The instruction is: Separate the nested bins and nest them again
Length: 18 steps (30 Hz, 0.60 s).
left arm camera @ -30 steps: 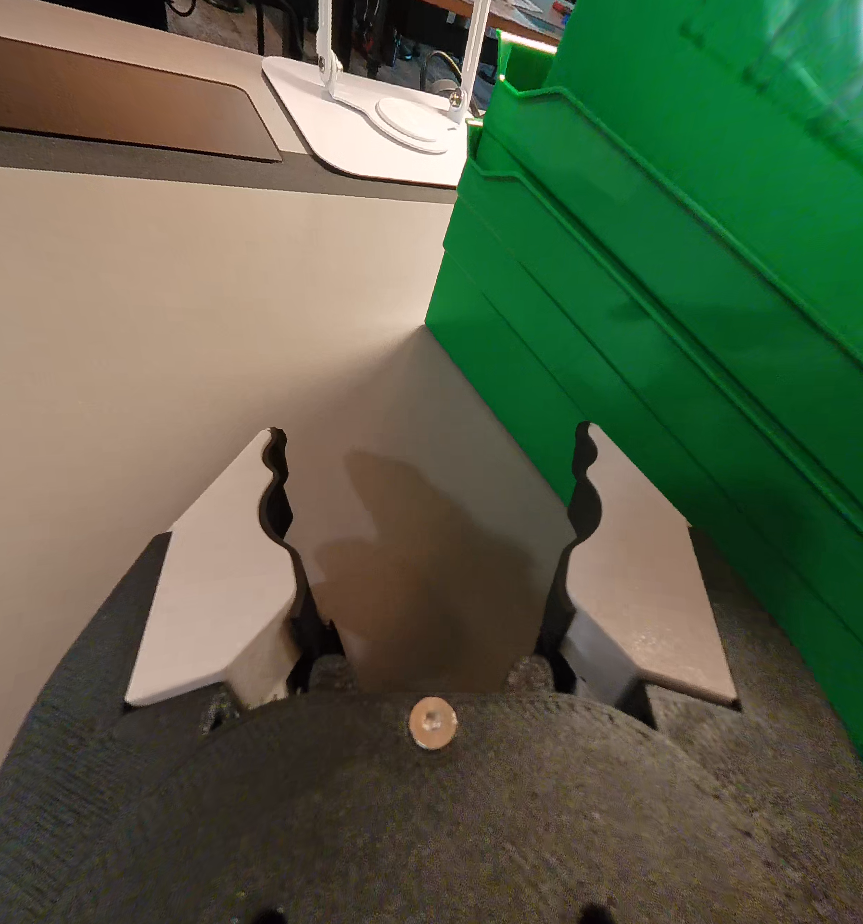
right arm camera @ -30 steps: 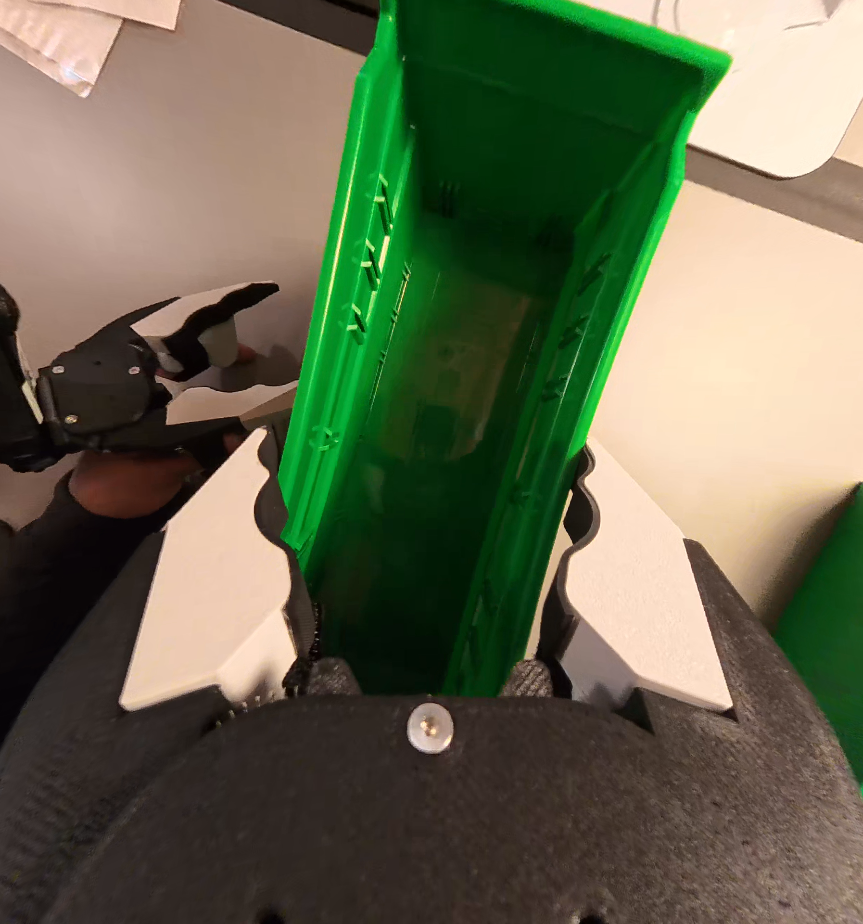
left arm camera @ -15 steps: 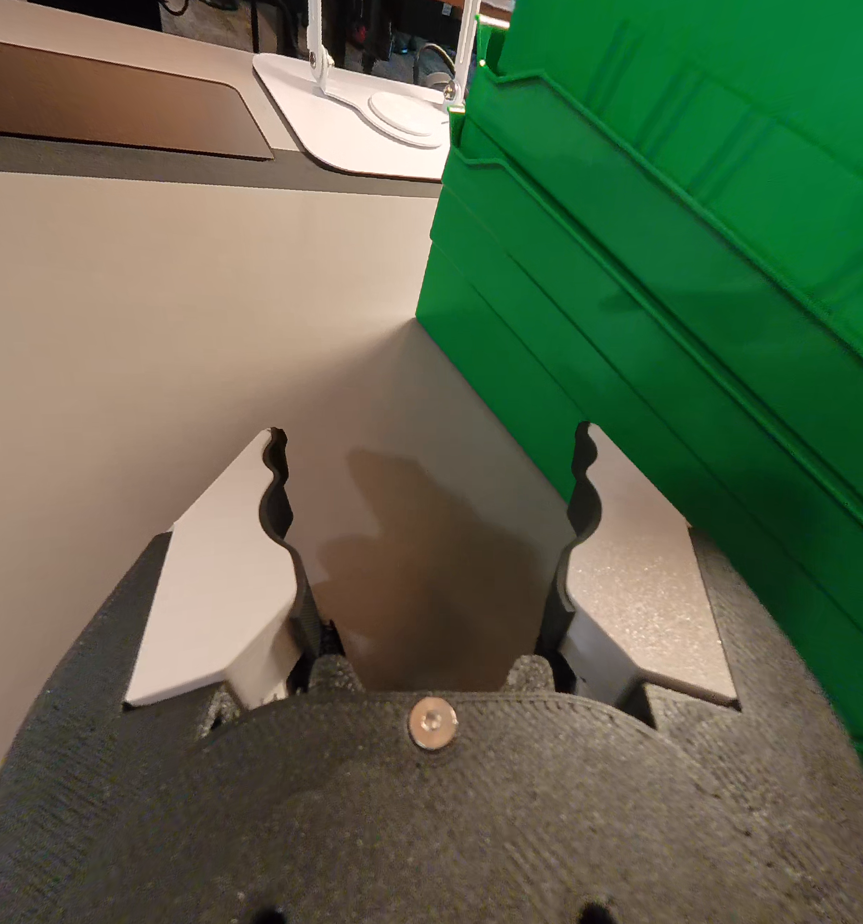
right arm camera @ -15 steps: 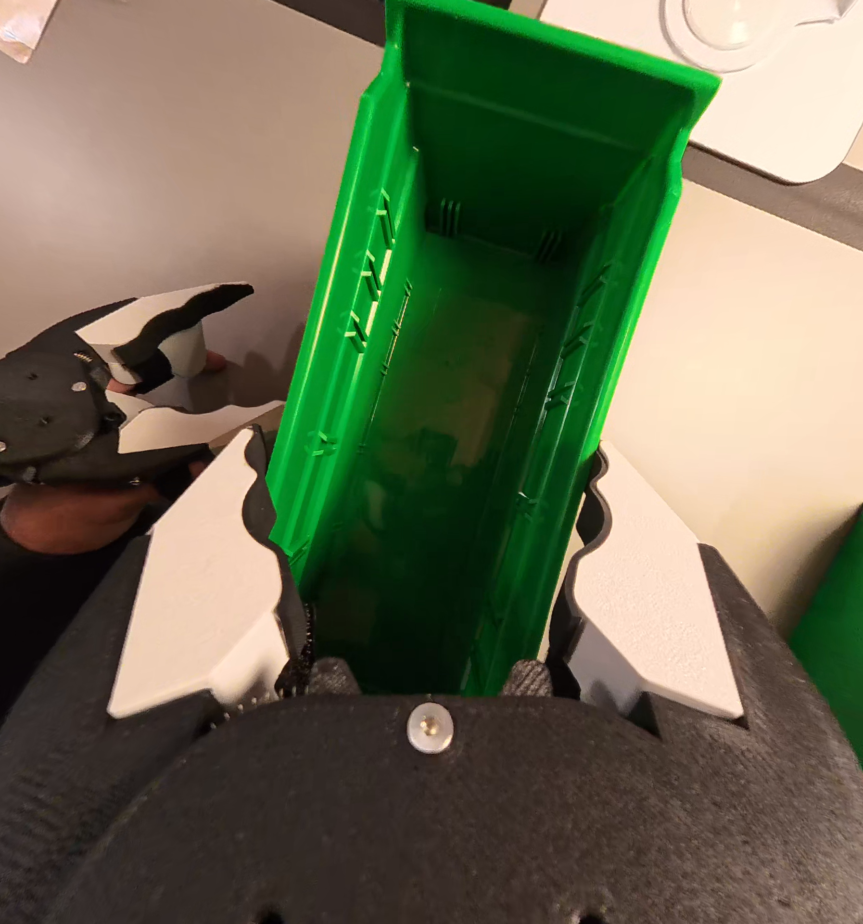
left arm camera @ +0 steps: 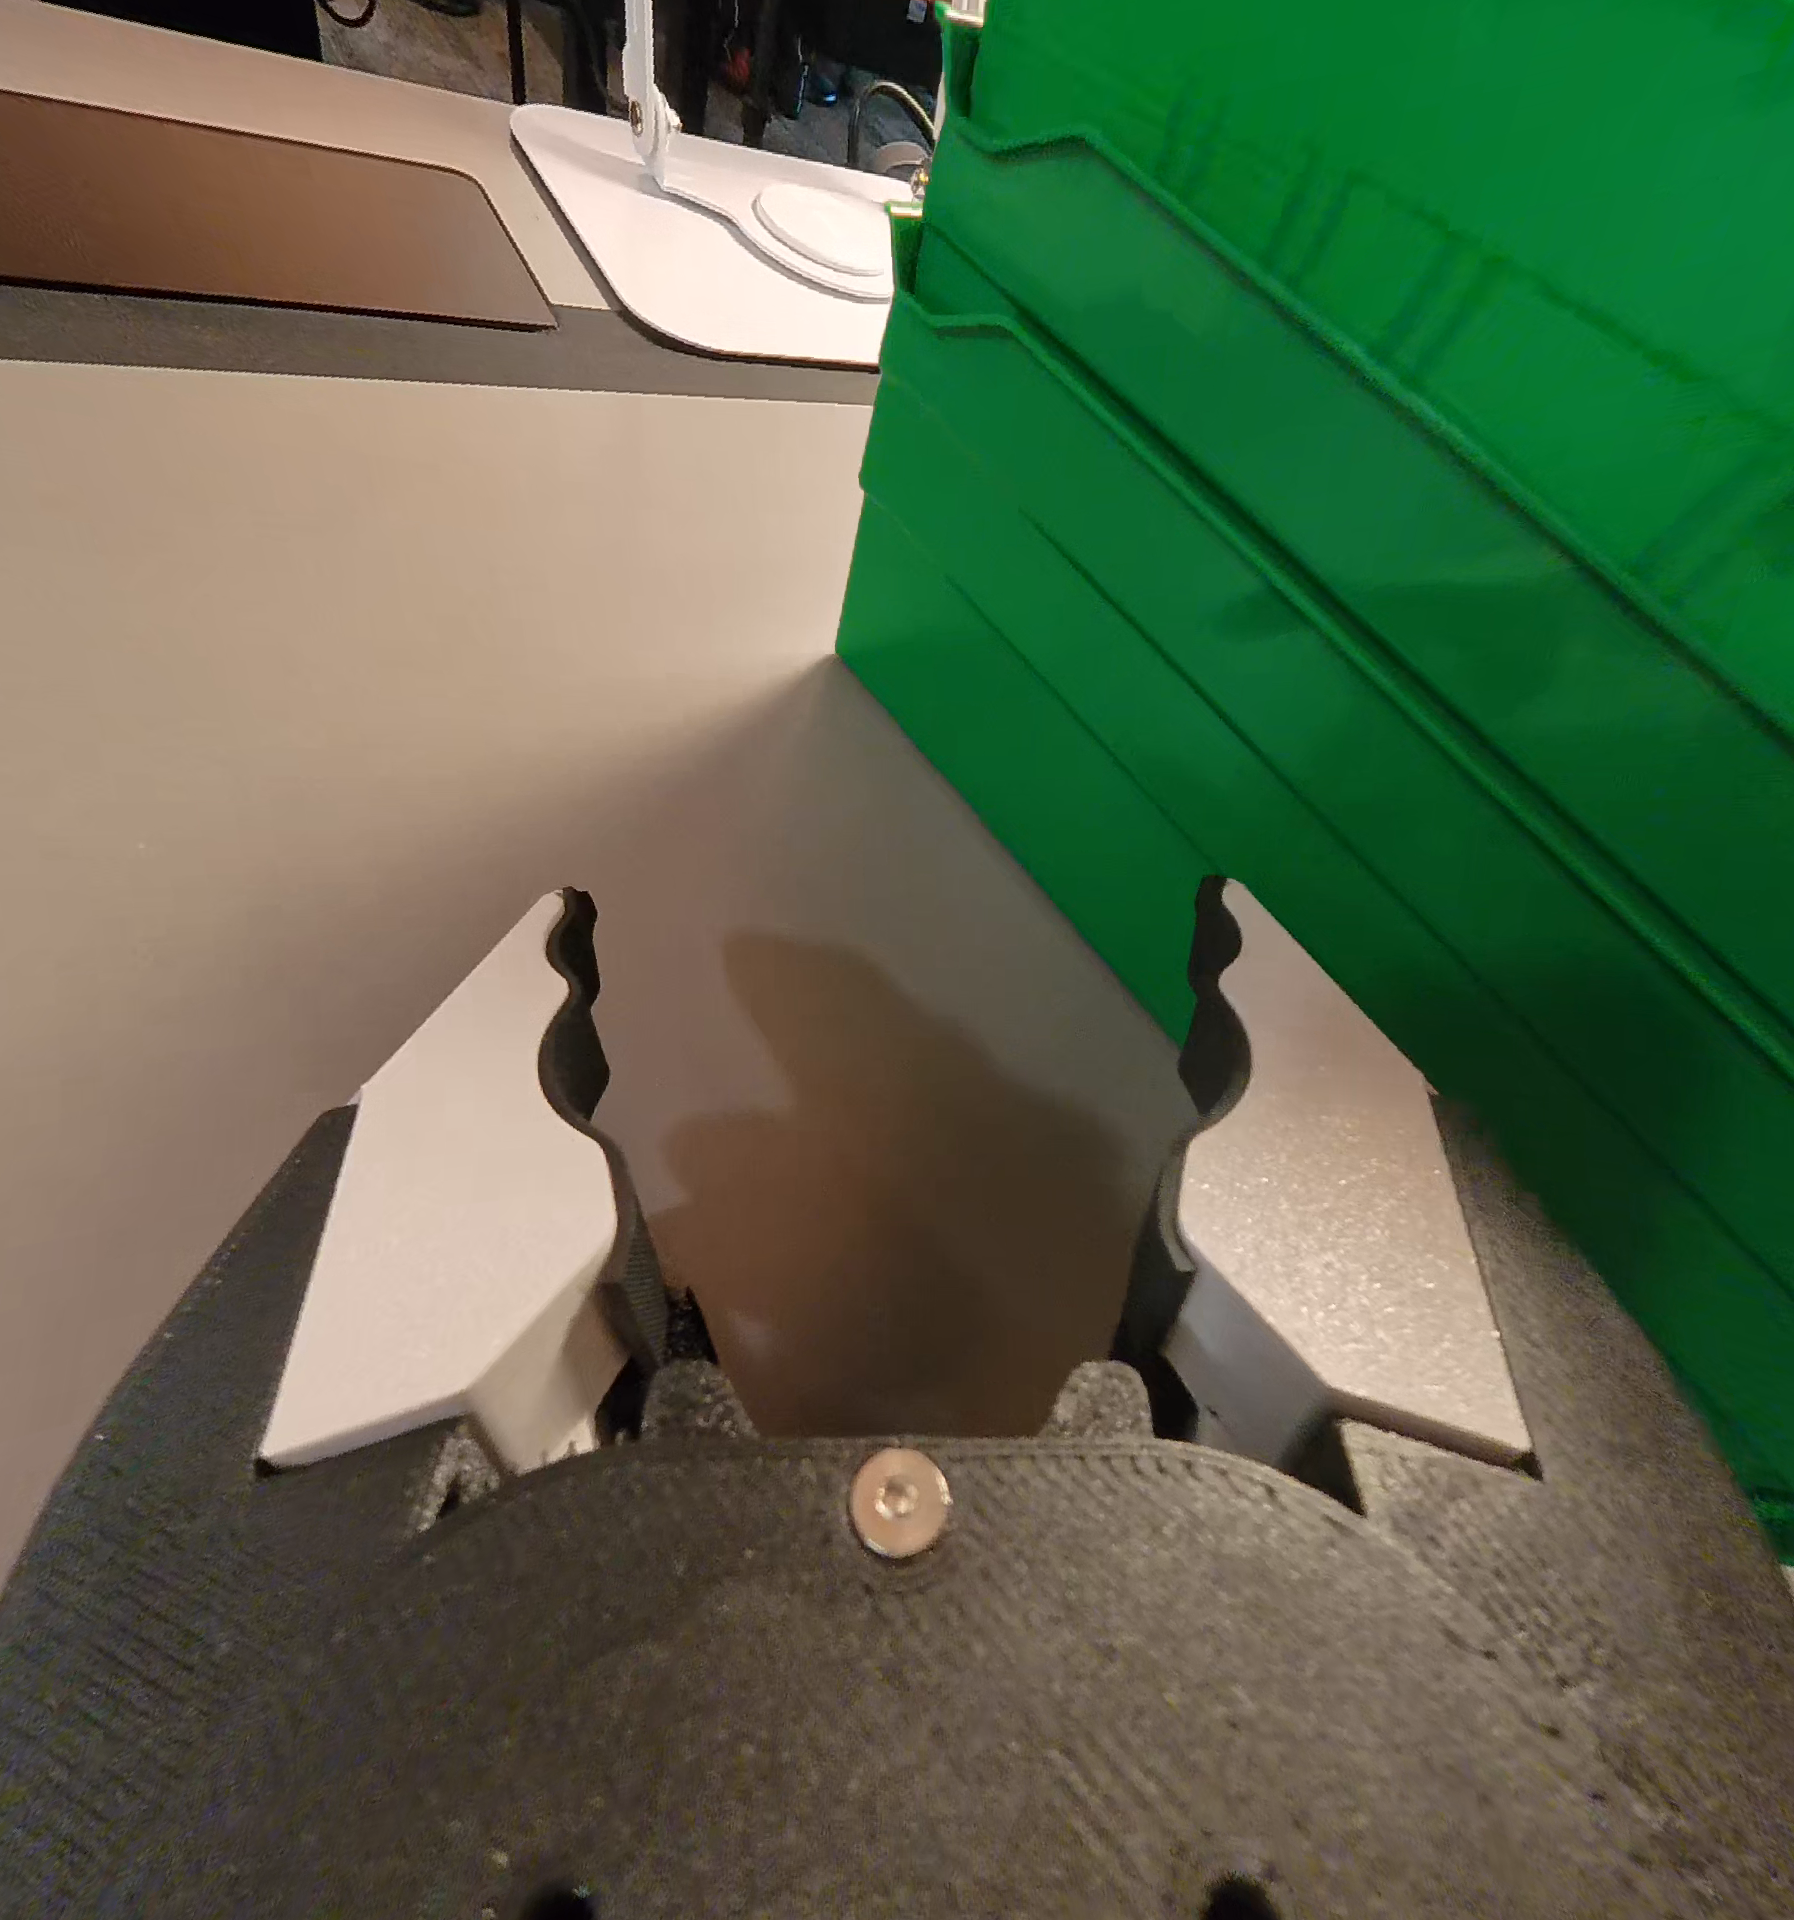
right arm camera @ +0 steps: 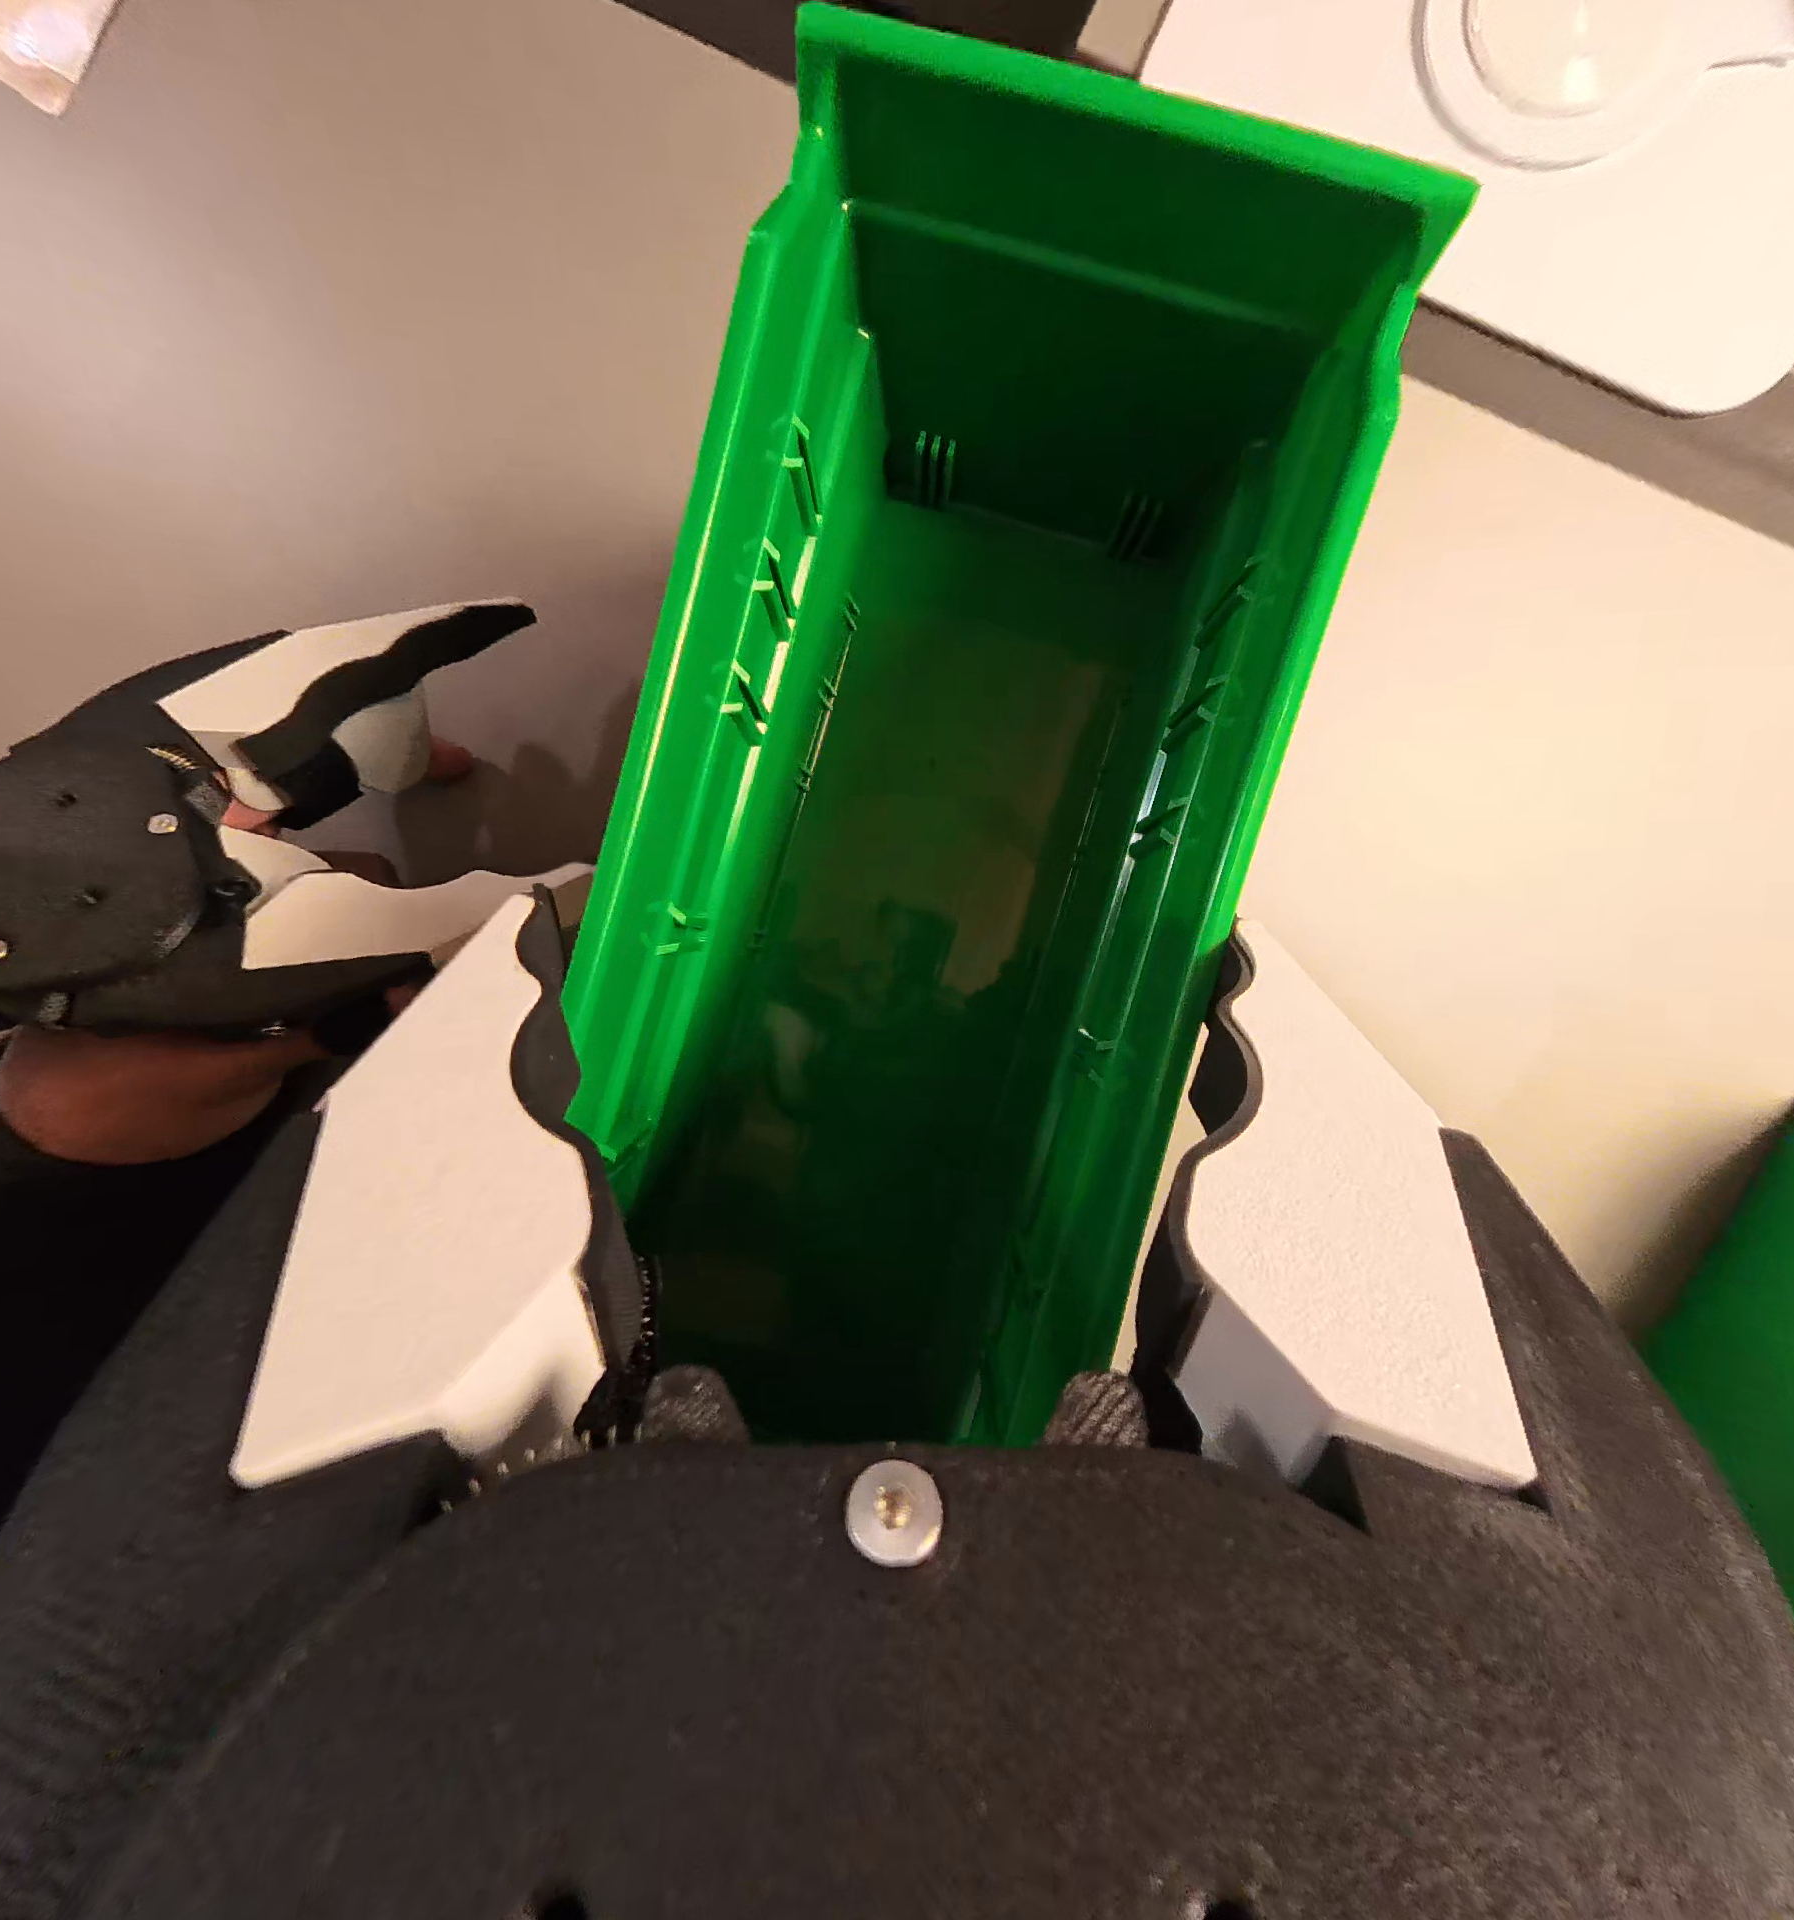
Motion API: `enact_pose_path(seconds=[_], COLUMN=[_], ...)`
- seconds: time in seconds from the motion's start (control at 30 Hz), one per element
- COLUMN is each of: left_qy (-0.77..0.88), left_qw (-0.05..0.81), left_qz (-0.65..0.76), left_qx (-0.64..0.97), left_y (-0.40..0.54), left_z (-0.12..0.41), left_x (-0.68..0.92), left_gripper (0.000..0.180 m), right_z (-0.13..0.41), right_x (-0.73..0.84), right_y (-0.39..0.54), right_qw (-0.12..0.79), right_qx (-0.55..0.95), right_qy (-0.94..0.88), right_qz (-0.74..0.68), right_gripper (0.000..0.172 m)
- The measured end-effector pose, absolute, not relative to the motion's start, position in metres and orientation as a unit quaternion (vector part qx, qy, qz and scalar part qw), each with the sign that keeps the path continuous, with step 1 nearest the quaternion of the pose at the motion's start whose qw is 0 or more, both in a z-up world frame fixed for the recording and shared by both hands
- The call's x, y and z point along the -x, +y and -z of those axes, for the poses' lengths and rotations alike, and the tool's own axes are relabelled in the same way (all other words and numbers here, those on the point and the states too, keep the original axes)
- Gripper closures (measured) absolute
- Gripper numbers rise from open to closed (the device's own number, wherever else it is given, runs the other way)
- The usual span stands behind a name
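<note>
right wrist view: right claw (right arm camera: 888,997) clamps the green bin (right arm camera: 986,727) across its stiff, slick, light-looking walls; left claw (left arm camera: 888,977) gapes empty.

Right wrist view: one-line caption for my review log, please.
Right gripper straddles a long green bin above the beige table; the empty, open left gripper waits alongside.
</note>
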<state>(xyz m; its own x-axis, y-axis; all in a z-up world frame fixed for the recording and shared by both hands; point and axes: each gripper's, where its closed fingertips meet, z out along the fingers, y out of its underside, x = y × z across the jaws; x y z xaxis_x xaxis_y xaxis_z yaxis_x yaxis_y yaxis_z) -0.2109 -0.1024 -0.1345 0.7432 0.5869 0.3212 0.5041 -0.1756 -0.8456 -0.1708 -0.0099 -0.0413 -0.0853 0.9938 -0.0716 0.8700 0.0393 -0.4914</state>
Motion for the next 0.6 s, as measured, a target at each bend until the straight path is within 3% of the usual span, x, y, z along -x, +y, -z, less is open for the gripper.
enact_pose_path(seconds=[0.4, 0.6], left_qy=[-0.356, -0.348], left_qw=[0.536, 0.534], left_qz=[-0.034, -0.037], left_qx=[0.765, 0.769], left_y=[-0.102, -0.101], left_z=[0.134, 0.134], left_x=[0.211, 0.209], left_gripper=[0.067, 0.067], right_z=[0.055, 0.035], right_x=[0.169, 0.161], right_y=[-0.011, -0.012], right_qw=[0.151, 0.162], right_qx=[0.646, 0.622], right_qy=[-0.720, -0.720], right_qz=[-0.206, -0.260], right_gripper=[0.045, 0.042])
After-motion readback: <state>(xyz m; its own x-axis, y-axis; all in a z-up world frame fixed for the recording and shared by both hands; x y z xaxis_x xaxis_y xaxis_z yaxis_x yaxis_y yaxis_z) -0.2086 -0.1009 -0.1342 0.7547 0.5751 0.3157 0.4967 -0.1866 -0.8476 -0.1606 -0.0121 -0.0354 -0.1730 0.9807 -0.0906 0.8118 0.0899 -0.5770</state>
